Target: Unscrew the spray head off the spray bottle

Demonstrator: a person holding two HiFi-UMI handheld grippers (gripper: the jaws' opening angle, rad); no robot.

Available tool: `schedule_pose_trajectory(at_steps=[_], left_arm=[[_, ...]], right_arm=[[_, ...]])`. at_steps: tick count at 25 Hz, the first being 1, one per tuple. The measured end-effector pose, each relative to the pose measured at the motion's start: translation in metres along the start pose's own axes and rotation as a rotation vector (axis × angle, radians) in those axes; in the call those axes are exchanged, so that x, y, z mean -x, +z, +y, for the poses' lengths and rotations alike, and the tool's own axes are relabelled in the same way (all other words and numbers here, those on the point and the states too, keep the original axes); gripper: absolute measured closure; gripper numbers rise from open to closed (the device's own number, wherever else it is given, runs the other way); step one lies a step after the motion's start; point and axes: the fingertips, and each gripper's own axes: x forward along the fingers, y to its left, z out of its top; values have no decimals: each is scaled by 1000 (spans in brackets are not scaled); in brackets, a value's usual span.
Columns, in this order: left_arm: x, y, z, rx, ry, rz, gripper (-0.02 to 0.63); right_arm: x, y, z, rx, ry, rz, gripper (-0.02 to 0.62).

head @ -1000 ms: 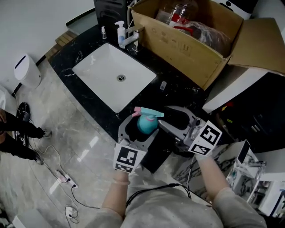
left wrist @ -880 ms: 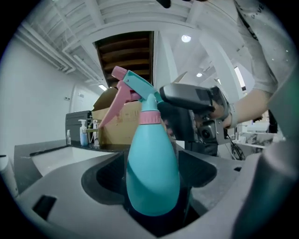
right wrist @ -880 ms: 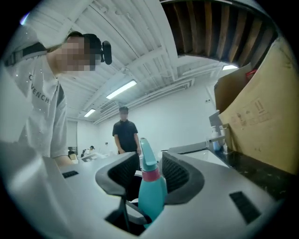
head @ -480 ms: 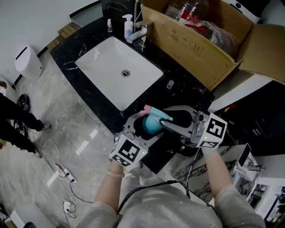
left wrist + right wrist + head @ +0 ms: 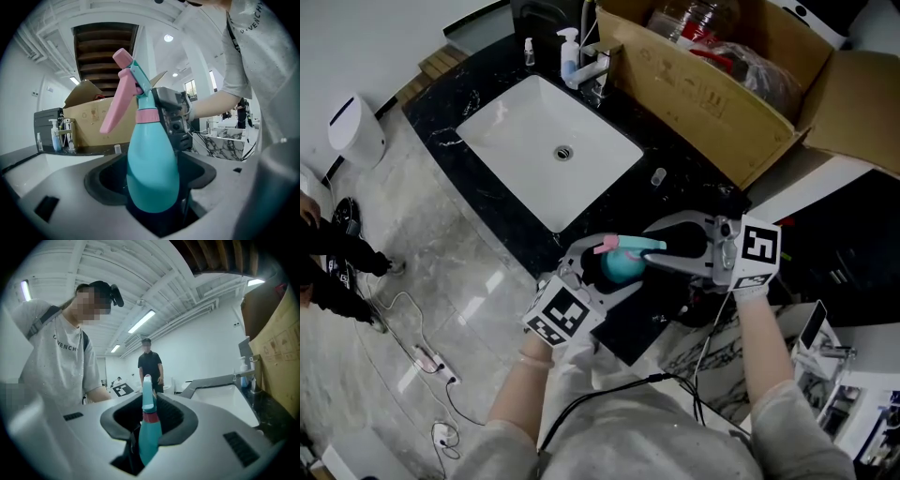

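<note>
A teal spray bottle [image 5: 619,266] with a pink trigger and pink collar is held in the air at the front edge of the black counter. My left gripper [image 5: 598,274] is shut on its wide body [image 5: 152,173] from below left. The spray head [image 5: 125,86] stands above those jaws with its trigger pointing left. My right gripper [image 5: 649,250] comes in from the right at collar height. It has closed in and is shut on the spray head [image 5: 147,397], with the bottle's neck in the gap between its jaws [image 5: 147,446].
A white sink [image 5: 502,127] is set in the black counter [image 5: 684,192], with a faucet [image 5: 598,66] and a soap pump bottle [image 5: 570,45] behind it. A large cardboard box [image 5: 712,89] stands at the back right. A small vial [image 5: 657,177] stands near the box. A person in black [image 5: 150,367] stands beyond the sink.
My right gripper's jaws have narrowed onto the spray head. My left gripper has swung a little to the left with the bottle, and the trigger now points left.
</note>
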Motion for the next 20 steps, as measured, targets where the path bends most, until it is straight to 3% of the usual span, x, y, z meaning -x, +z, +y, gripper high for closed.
schedule_pose_trajectory(at_steps=[4, 7, 9, 11, 14, 20], left_arm=[[0, 1, 0, 4, 5, 5, 264], [0, 0, -1, 3, 0, 10, 264], [0, -1, -1, 3, -3, 12, 264], [1, -1, 0, 6, -4, 16, 264], [1, -1, 1, 11, 0, 21, 264], [-2, -2, 2, 19, 12, 23, 265]], right_arm=[[8, 2, -6, 28, -194, -19, 426], [26, 7, -5, 41, -346, -63, 431], [38, 11, 2, 20, -418, -105, 472], [41, 11, 14, -31, -434, -137, 512], [29, 1, 29, -89, -452, -124, 510], [4, -12, 24, -142, -542, -110, 338]])
